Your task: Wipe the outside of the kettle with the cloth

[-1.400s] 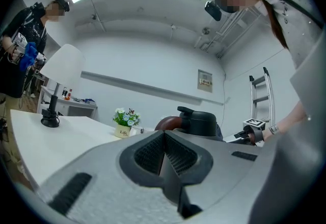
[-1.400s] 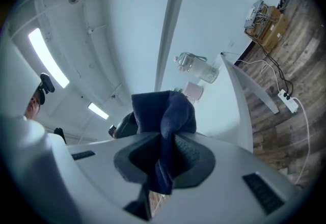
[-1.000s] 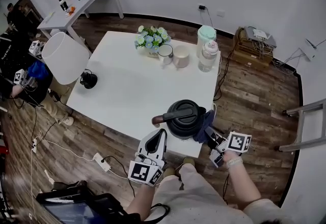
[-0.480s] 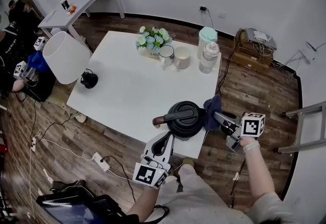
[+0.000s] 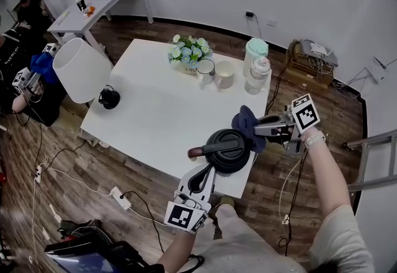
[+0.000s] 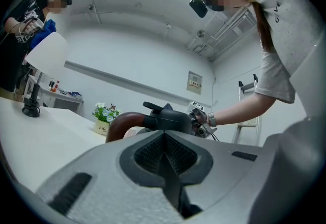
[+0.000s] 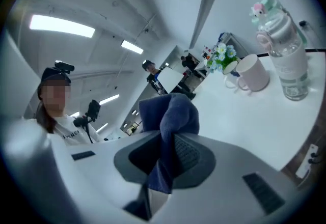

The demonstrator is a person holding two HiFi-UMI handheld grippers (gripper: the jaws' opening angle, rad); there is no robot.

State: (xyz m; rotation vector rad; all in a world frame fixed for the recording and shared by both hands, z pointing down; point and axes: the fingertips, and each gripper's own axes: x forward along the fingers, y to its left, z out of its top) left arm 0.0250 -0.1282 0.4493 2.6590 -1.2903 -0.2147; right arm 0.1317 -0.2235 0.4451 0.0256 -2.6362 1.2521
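Head view is showing the black kettle (image 5: 228,152) sitting near the white table's (image 5: 155,110) 5 o'clock corner, its handle running lengthwise toward 9 o'clock. The right gripper (image 5: 258,129) is clamping the blue cloth (image 5: 245,121) at the kettle's 1 o'clock side. Left gripper view alone is revealing the left gripper (image 6: 164,140) clenched, empty, facing the handle.

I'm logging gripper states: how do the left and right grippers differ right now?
The left gripper is shut on nothing; the right gripper is shut on the blue cloth. The left gripper sits at the kettle's near side, the right gripper at its right side. Both are shut and close to the kettle.
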